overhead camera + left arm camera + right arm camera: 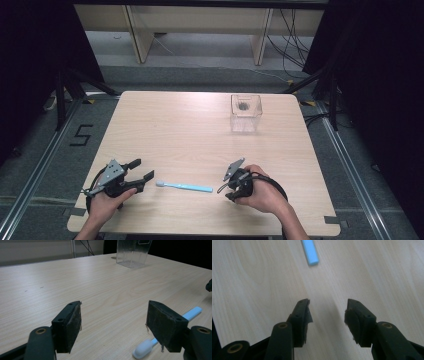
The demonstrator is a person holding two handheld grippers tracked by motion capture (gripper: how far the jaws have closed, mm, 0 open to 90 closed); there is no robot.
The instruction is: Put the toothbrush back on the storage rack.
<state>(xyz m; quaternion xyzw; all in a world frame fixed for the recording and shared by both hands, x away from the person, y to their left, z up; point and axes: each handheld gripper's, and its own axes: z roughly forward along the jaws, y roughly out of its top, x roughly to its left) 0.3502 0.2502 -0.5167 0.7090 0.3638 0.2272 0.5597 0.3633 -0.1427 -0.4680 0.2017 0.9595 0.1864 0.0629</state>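
A toothbrush point(182, 186) with a light blue handle and a white head lies flat near the table's front edge, head to the left. My left gripper point(142, 169) rests just left of the head, open and holding nothing. In the left gripper view the white head point(143, 348) lies beside the right jaw, outside the gap of the left gripper point(113, 312). My right gripper point(225, 192) stands open just right of the handle's end. In the right gripper view the handle's blue end point(310, 251) lies ahead of the open right gripper point(327, 307), apart from it.
A clear plastic container point(246, 113) stands upright at the table's back right, also in the left gripper view point(132, 252). The wooden table point(175, 130) ends close behind both hands. Dark stands and cables surround the table on the floor.
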